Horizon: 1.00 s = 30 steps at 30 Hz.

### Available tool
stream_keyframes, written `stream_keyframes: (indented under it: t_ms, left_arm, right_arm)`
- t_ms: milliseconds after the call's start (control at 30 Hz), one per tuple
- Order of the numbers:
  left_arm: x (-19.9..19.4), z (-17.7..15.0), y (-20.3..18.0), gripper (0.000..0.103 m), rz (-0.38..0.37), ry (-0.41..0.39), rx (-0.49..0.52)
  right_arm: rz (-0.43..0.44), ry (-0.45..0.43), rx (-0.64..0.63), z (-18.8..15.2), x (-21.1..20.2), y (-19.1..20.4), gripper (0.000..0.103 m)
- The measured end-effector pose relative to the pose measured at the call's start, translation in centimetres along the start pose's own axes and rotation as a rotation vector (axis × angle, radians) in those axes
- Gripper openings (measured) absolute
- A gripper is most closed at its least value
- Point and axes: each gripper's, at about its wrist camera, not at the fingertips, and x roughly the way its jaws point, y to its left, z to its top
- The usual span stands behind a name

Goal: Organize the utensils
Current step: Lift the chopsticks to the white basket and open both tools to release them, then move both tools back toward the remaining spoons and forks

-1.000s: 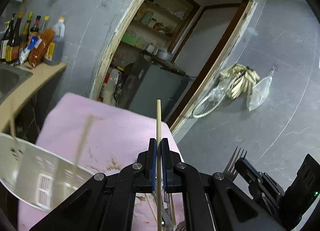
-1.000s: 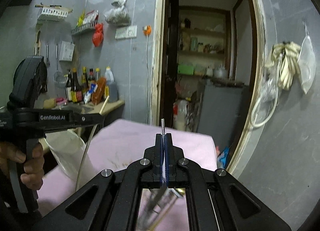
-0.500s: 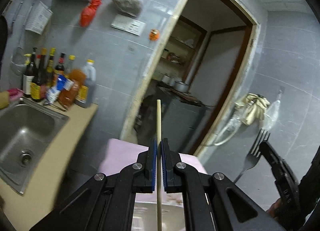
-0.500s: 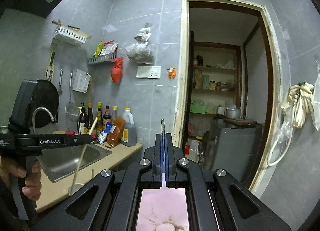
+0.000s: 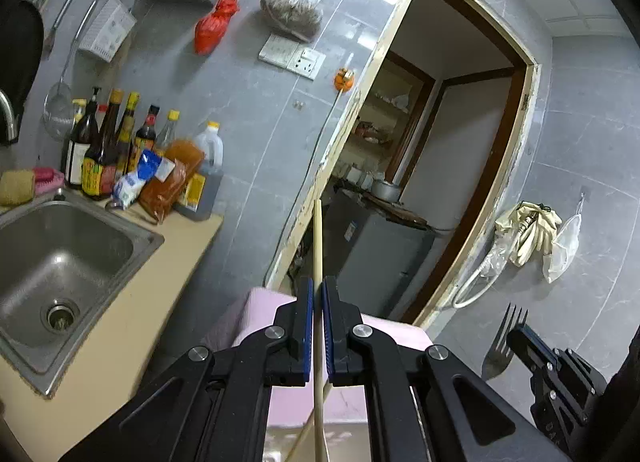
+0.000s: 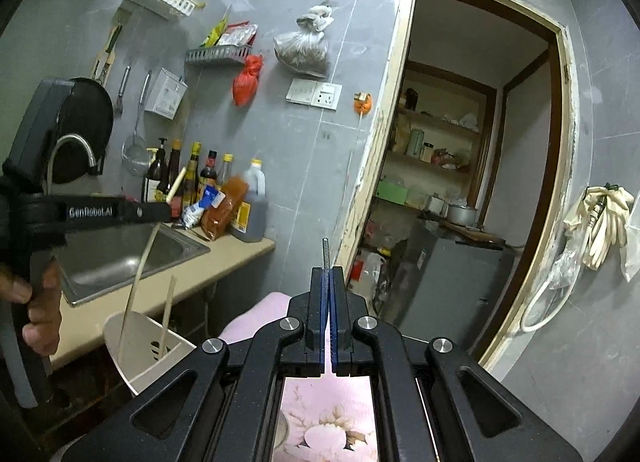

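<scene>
Aloft, left gripper [image 5: 316, 326] clamped on a wooden chopstick [image 5: 317, 246], right gripper [image 6: 329, 318] pinching a metal fork [image 5: 505, 336] by its handle, sink [image 5: 60, 258] in the worktop [image 5: 132, 318] at left, pink cloth [image 6: 328, 414] below.

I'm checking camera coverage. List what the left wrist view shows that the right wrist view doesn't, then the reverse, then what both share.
Left wrist only: the fork's tines sticking out of the right hand-held gripper, and the sink drain.

Right wrist only: the white utensil holder with a loose chopstick in it, the faucet, and the person's hand on the left hand-held gripper.

Both: the chopstick clamped in the left hand-held gripper, the fork, sink, bottles, red bag, doorway, gloves and pink cloth.
</scene>
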Motion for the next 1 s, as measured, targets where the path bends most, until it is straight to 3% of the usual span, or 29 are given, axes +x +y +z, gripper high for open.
stream_keyframes:
  t_ms: [233, 467, 600, 700, 767, 900, 1000]
  left_arm:
    - [1.1, -1.6, -0.4, 0.005, 0.029, -0.009, 0.049]
    - [1.1, -3.3, -0.8, 0.005, 0.062, 0.042, 0.078]
    - [0.9, -3.4, -1.2, 0.007, 0.059, 0.116, 0.095]
    - [0.7, -3.6, -1.3, 0.024, 0.056, 0.158, 0.099]
    - [0.3, -3.5, -1.2, 0.048, 0.052, 0.158, 0.077]
    - [-0.6, -3.3, -1.8, 0.059, 0.057, 0.153, 0.049]
    - [-1.2, -3.1, -3.2, 0.071, 0.066, 0.145, 0.07]
  right_arm:
    - [-0.007, 0.03, 0.03, -1.4, 1.2, -0.4, 0.002]
    - [0.04, 0.065, 0.064, -2.8, 1.9, -0.8, 0.002]
    - [0.093, 0.097, 0.12, -3.5, 1.8, -1.7, 0.003]
    - [0.113, 0.103, 0.161, -3.9, 1.6, -2.6, 0.009]
    - [0.123, 0.107, 0.195, -4.1, 1.5, -3.4, 0.023]
    - [0.131, 0.1, 0.264, -4.4, 0.8, -5.1, 0.034]
    - [0.113, 0.09, 0.308, -4.4, -0.1, -6.8, 0.056]
